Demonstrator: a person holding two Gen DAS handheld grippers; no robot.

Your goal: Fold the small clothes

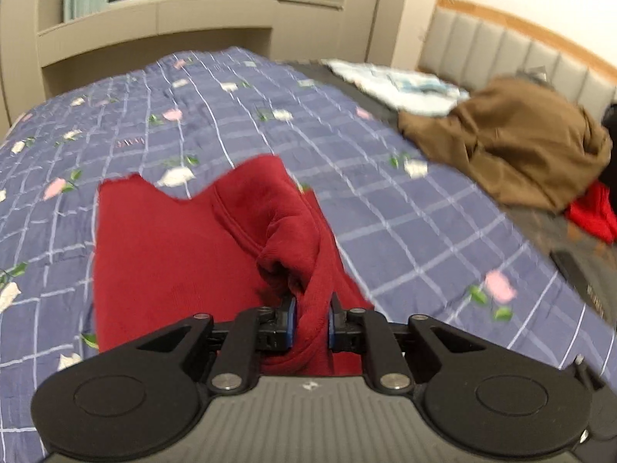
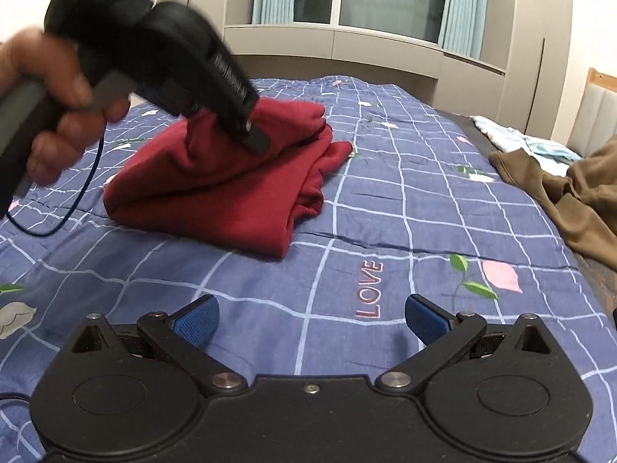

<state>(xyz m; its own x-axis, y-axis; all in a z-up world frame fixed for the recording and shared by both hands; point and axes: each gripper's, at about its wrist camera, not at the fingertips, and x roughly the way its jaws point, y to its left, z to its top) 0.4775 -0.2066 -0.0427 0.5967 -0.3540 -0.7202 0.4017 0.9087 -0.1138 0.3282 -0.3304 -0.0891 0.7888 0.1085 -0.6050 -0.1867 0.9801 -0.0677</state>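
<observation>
A dark red garment lies partly folded on the blue checked bedspread. My left gripper is shut on a bunched fold of the red garment and lifts it. In the right wrist view the red garment lies folded in layers to the left, with the left gripper pinching its top layer from above. My right gripper is open and empty, low over the bedspread, nearer than the garment and to its right.
A brown garment is heaped at the right by the padded headboard, with a bright red cloth under it and a light blue-white cloth behind. A thin blue cord hangs at the left.
</observation>
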